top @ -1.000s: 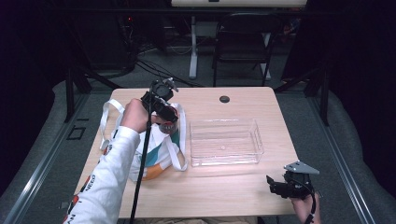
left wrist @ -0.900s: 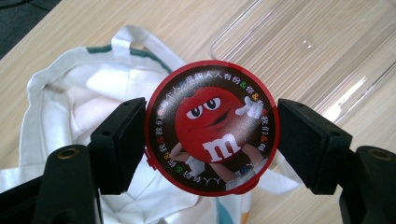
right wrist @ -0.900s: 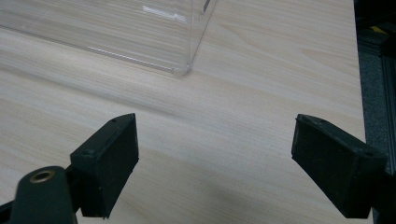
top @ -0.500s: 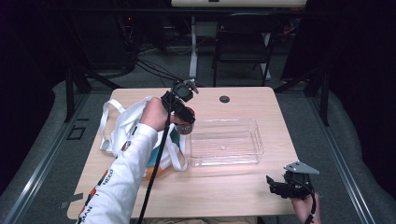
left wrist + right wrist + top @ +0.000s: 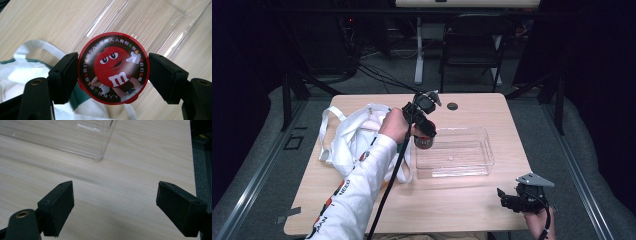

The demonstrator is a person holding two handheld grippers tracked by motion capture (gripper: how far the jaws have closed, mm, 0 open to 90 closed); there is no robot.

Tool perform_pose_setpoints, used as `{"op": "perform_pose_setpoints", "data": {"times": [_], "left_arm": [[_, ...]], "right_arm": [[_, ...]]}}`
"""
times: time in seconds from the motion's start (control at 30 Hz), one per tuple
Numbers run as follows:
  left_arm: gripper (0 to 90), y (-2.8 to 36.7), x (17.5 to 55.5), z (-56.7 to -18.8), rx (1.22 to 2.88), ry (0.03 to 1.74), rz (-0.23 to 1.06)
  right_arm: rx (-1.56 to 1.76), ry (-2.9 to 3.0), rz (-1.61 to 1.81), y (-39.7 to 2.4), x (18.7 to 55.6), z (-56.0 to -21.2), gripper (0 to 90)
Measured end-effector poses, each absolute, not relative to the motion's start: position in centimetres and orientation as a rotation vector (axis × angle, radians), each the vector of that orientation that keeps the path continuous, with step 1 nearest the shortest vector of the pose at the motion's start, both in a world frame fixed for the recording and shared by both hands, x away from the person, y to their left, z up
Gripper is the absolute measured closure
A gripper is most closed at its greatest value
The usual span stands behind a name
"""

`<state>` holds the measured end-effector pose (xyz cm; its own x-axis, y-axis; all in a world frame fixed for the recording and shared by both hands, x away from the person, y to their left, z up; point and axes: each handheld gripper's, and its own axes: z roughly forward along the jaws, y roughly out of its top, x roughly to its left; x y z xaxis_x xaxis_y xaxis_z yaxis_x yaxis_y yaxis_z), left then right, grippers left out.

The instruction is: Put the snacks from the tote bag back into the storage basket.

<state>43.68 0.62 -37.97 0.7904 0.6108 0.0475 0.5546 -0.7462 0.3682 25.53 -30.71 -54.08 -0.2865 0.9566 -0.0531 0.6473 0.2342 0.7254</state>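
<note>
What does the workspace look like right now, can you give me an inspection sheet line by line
Surface: light wooden table, a small dark round spot near its far edge.
Job's things: red-lidded candy tub; clear plastic bin, nothing in it; white tote bag lying at the left.
Clutter: nothing seen.
Grippers: left gripper holds the tub above the bin's left end; right gripper open, over the near right corner.
Cables: black cable trails from the left gripper.
Surroundings: dark room, chair behind the table.
</note>
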Motion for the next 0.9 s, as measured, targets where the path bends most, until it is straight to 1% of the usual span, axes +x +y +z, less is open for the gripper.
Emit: {"op": "perform_pose_setpoints", "data": {"times": [0.4, 0.9], "left_arm": [[27.2, -1.0, 43.5, -40.3, 2.657, 0.857, 0.153], [27.3, -0.5, 43.5, -44.1, 2.662, 0.893, 0.061]], "right_arm": [[1.464, 2.025, 0.811, -30.8, 25.5, -54.0, 14.3], [1.466, 2.029, 0.82, -30.7, 25.5, -54.0, 14.4]]}}
